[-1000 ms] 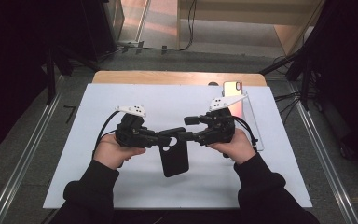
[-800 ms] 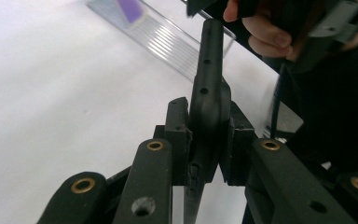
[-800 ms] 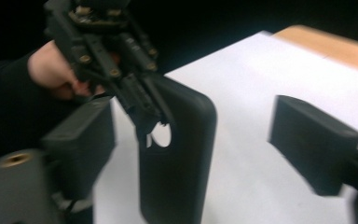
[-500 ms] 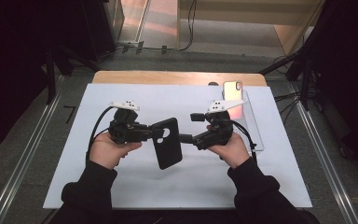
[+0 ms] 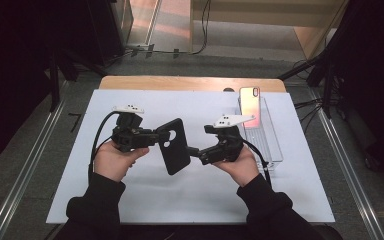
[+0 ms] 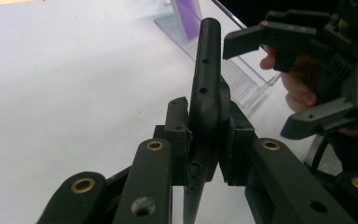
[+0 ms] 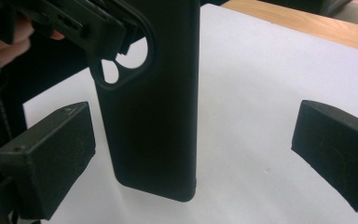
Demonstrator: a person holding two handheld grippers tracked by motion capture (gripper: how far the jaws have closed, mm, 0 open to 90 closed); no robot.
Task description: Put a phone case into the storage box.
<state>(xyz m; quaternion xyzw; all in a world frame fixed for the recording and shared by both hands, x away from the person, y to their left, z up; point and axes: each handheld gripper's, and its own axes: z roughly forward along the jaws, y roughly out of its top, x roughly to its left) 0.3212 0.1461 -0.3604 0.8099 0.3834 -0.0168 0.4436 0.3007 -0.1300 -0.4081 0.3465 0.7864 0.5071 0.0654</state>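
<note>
One black phone case (image 5: 172, 145), unlabelled, clamped in left claw (image 5: 156, 137)

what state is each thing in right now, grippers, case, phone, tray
left gripper: shut on the black phone case, clamping its camera-hole end
right gripper: open, jaws on either side of the case, not touching
black phone case: held off the table, tilted
phone: lying in the clear tray, back up
clear tray: on the white mat, near end empty

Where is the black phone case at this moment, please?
In the high view, the black phone case is at the table's middle, above the white mat, clamped in the left tool; the open right tool is just to its right.
</note>
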